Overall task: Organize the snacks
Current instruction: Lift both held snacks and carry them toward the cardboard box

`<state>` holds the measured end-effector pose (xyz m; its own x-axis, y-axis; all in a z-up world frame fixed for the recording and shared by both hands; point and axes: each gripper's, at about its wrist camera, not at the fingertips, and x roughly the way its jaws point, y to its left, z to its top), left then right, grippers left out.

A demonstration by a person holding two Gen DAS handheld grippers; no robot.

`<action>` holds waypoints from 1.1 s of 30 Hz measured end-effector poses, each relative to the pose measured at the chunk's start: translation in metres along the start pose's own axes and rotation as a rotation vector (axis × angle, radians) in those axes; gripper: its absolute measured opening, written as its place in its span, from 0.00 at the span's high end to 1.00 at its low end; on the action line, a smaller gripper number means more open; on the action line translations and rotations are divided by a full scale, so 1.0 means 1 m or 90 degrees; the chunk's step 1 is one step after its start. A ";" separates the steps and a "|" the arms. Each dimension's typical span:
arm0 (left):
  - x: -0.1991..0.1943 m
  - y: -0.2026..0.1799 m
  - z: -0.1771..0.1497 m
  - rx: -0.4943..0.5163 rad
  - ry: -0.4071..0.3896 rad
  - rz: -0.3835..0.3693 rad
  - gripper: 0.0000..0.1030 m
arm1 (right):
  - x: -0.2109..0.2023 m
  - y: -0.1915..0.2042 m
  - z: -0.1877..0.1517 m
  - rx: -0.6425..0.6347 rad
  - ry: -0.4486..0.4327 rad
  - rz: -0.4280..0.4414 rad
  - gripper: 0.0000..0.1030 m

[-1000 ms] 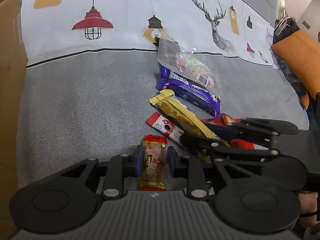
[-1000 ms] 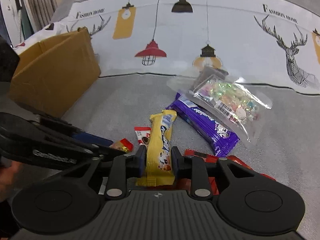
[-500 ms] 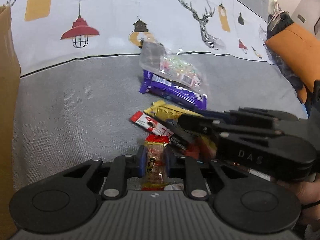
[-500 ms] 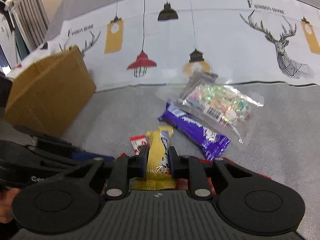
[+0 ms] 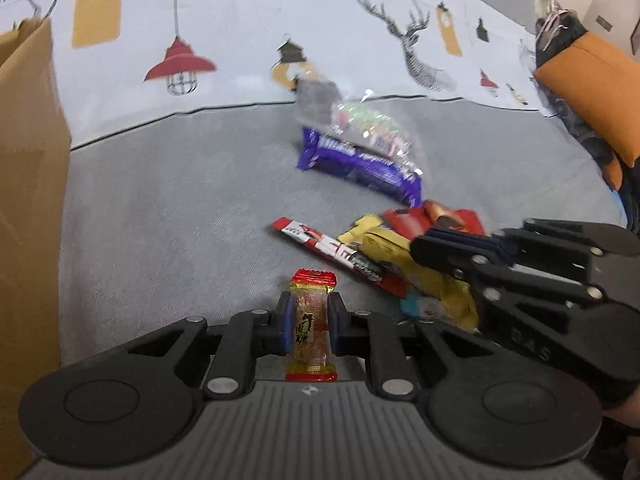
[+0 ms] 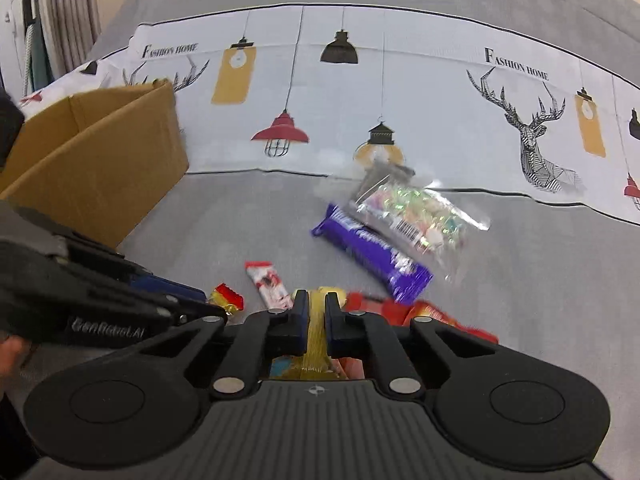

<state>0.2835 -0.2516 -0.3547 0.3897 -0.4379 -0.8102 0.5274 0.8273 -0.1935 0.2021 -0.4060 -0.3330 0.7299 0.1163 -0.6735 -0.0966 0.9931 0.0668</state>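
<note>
behind right hand-held gripper (image 6: 316, 320), yellow snack (image 6: 316, 344) mostly hidden, blurred

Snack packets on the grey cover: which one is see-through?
The clear candy bag, farthest back, lying partly over the purple bar. Its coloured sweets show through, while every other packet is opaque.

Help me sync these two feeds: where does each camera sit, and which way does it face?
Left wrist: on the left hand-held gripper, facing forward over its small red-and-gold snack to the gray couch; the right hand-held gripper shows at right.
Right wrist: on the right hand-held gripper, above its yellow snack bar, facing the same way; the left hand-held gripper enters at left.
Shared: purple bar, clear candy bag, cardboard box.
</note>
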 end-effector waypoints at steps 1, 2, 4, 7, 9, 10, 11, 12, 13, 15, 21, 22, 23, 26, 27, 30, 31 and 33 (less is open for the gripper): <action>0.002 0.002 0.000 -0.002 0.003 0.002 0.82 | 0.001 0.002 -0.002 -0.002 0.006 -0.001 0.92; 0.005 0.004 0.000 -0.007 0.007 0.002 0.81 | 0.003 0.003 -0.004 -0.008 0.012 0.000 0.89; 0.012 0.009 0.001 -0.028 0.017 -0.009 0.80 | 0.009 0.004 -0.007 -0.022 0.028 -0.002 0.79; 0.018 0.004 0.006 -0.017 0.007 -0.006 0.78 | 0.024 0.004 -0.008 -0.048 0.071 0.001 0.74; 0.022 -0.001 0.009 -0.009 0.004 -0.006 0.78 | 0.033 0.003 -0.009 -0.077 0.094 0.016 0.74; 0.023 -0.003 0.011 -0.009 0.002 -0.005 0.78 | 0.034 0.003 -0.007 -0.087 0.095 0.016 0.77; 0.024 -0.005 0.012 -0.006 0.000 -0.004 0.79 | 0.035 0.001 -0.003 -0.085 0.095 0.008 0.82; 0.024 -0.007 0.013 -0.001 -0.003 -0.001 0.80 | 0.033 -0.003 0.000 -0.075 0.088 0.006 0.83; 0.022 -0.009 0.012 0.003 -0.006 0.003 0.81 | 0.030 -0.007 0.003 -0.062 0.080 0.008 0.83; 0.016 -0.011 0.013 0.010 -0.013 -0.003 0.81 | 0.021 -0.014 0.009 -0.034 0.054 -0.003 0.83; -0.033 -0.014 0.021 0.017 -0.069 -0.015 0.82 | -0.018 -0.015 0.019 0.018 -0.020 -0.011 0.83; -0.044 -0.015 0.022 0.016 -0.081 -0.013 0.82 | -0.025 -0.012 0.020 0.024 -0.027 -0.012 0.83; -0.057 -0.015 0.023 0.012 -0.095 -0.008 0.82 | -0.033 -0.007 0.020 0.031 -0.035 -0.016 0.83; -0.097 -0.020 0.022 0.014 -0.140 0.002 0.82 | -0.059 0.011 0.025 0.058 -0.057 -0.016 0.83; -0.109 -0.022 0.020 0.015 -0.153 0.003 0.82 | -0.070 0.020 0.026 0.065 -0.069 -0.021 0.83; -0.146 -0.022 0.014 0.009 -0.191 0.010 0.82 | -0.094 0.045 0.026 0.088 -0.090 -0.022 0.83; -0.158 -0.020 0.010 0.003 -0.201 0.011 0.82 | -0.102 0.053 0.026 0.094 -0.097 -0.024 0.83; -0.182 -0.014 0.002 -0.012 -0.220 0.014 0.82 | -0.118 0.071 0.026 0.107 -0.109 -0.018 0.83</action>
<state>0.2063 -0.1837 -0.2034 0.6350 -0.5104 -0.5799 0.5033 0.8428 -0.1906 0.1269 -0.3487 -0.2301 0.8364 0.0750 -0.5430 0.0293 0.9831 0.1808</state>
